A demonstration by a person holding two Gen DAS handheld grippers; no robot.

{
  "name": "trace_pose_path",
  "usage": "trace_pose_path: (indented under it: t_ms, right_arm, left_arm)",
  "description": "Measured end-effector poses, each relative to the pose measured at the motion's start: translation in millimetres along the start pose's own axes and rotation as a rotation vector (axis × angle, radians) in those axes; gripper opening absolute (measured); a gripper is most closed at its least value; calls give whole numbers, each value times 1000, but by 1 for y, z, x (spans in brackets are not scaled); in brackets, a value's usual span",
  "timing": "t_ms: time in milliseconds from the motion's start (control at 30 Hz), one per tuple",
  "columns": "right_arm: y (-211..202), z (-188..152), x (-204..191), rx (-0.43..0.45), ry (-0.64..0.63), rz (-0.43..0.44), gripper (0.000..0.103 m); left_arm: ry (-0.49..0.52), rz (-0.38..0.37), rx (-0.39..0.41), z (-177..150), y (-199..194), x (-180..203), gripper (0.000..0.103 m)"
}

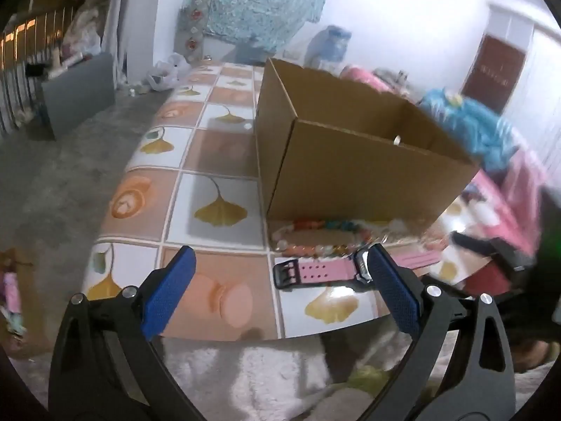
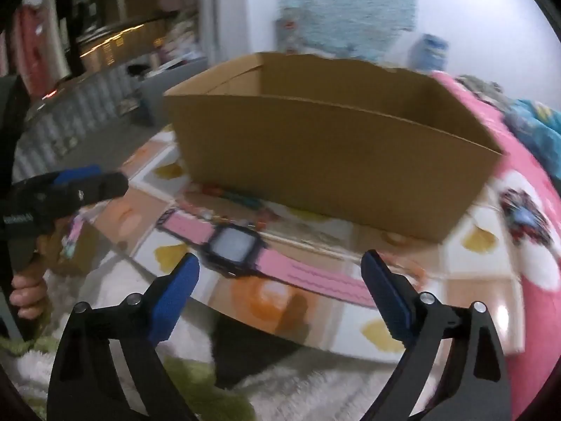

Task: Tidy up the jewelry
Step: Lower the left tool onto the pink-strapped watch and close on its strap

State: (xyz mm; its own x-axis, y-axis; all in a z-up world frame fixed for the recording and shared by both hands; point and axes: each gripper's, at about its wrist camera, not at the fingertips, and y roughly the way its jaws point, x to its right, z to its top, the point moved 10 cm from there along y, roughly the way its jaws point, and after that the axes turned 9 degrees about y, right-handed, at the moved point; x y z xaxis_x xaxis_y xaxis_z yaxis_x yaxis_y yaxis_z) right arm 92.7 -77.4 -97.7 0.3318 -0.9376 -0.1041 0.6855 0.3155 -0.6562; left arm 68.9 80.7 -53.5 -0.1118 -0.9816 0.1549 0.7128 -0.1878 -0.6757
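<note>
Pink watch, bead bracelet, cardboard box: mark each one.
pink watch (image 2: 232, 245), right wrist view, on its square face.
bead bracelet (image 1: 315, 226), left wrist view, on the coloured beads.
cardboard box (image 1: 350, 172), left wrist view, on its near wall.

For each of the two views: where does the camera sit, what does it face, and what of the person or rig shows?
Left wrist: on the left claw, facing down at the table, cardboard box, bead bracelets; own blue fingers only.
Right wrist: on the right claw, facing the pink watch; a hand shows.
Shared: box, watch, table.

Cluttered home: patterned tablecloth (image 1: 210, 161), bedding (image 1: 491, 129)
</note>
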Motion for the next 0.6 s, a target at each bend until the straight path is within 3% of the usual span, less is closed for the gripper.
trace_pose_path:
  t_ms: [100,233,500,600]
  right_arm:
    - [15,0,-16,-50,-53,65,83]
    - [34,0,-23,-110,-108,86,75]
    - [57,-14,-31,-217,-236,113,71]
    - [61,-20,-32,-239,-273,130,64]
  left_arm:
    - [-31,-33,2,0,3,-1,95]
    - [-20,-74,27,-1,4,4,95]
    - [228,-32,21,-10,9,32,94]
    - [307,-33,29,-13,9,44,92]
